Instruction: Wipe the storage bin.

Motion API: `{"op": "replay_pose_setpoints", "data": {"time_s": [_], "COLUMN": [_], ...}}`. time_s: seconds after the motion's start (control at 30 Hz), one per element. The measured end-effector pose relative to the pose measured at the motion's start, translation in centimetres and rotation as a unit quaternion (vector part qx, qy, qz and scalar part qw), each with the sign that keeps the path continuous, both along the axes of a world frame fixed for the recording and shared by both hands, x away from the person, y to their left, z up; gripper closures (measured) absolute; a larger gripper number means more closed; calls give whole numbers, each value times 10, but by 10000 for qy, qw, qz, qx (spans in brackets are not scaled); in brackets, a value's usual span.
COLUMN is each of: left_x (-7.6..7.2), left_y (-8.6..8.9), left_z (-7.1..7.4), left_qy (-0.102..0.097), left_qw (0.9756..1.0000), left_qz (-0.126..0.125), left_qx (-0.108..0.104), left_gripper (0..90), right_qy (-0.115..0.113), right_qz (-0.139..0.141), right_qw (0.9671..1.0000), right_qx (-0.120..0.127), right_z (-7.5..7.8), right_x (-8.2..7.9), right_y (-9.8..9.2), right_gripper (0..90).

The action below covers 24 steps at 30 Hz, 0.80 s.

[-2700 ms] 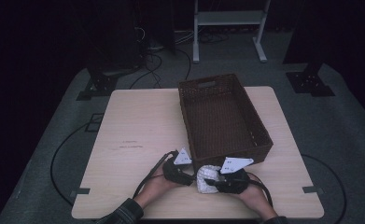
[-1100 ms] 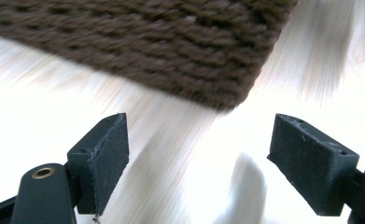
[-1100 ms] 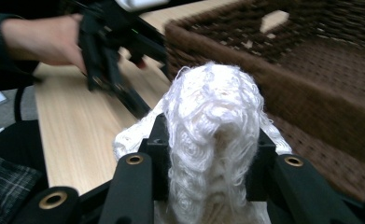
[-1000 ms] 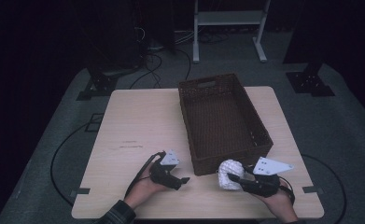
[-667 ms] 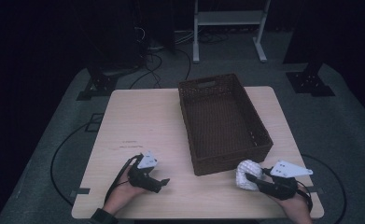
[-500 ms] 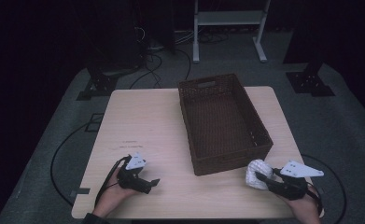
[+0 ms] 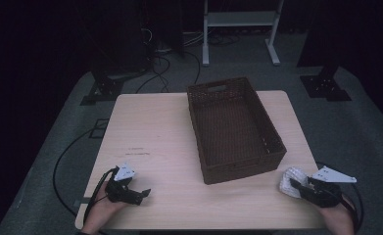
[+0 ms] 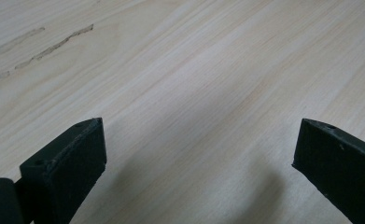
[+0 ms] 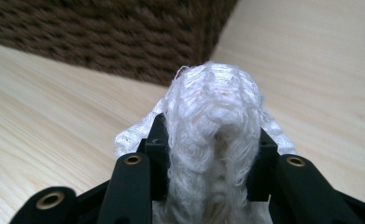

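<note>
Both hands have parted: right gripper (image 7: 297, 186) pinches the white cloth (image 7: 290, 180), bunched lengthwise toward the basket (image 7: 235, 129); left gripper (image 7: 141, 195) has just opened, empty.

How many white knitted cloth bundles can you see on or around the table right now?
1. The white knitted cloth bundle is clamped in the right gripper at the table's near right corner, beside the brown woven basket. The basket's visible inside looks empty.

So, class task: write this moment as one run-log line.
left gripper: open, holding nothing, jaws just opened | right gripper: shut on white cloth | wicker basket: empty, on table
</note>
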<state>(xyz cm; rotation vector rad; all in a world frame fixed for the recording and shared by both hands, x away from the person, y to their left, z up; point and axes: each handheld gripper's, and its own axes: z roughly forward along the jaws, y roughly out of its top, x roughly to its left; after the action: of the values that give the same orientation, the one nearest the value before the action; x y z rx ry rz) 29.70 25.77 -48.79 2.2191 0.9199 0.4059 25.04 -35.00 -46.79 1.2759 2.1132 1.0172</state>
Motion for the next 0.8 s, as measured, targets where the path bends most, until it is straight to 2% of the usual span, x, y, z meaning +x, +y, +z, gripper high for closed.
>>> {"op": "replay_pose_setpoints", "data": {"time_s": [0.07, 0.17, 0.27, 0.37, 0.5, 0.6, 0.8], "left_x": [0, 1, 1, 1, 1, 1, 2], "left_y": [1, 2, 1, 1, 0, 0, -1], "left_z": [-1, -2, -3, -3, -4, -5, -7], "left_qy": [-2, 36, 62, 81, 96, 110, 172], "left_qw": [10000, 10000, 10000, 9999, 9999, 9999, 9998], "left_qz": [20, 21, 11, -6, -19, -28, -63], "left_qx": [16, 32, 39, 65, 70, 76, 89], "left_gripper": [19, 19, 19, 19, 19, 19, 19], "right_qy": [91, 183, 222, 279, 298, 205, 51], "right_qz": [-62, -96, -167, -260, -318, -357, -291], "right_qw": [9999, 9998, 9996, 9991, 9987, 9987, 9990], "right_qx": [-96, -33, 17, 195, 249, 287, 334], "right_z": [-3, -4, -3, -3, 0, 4, 15], "right_x": [1, 3, 3, 4, 4, 4, 3], "right_y": [-1, -3, -3, -3, -2, -2, 0], "right_gripper": [607, 558, 464, 344, 234, 196, 192]}}
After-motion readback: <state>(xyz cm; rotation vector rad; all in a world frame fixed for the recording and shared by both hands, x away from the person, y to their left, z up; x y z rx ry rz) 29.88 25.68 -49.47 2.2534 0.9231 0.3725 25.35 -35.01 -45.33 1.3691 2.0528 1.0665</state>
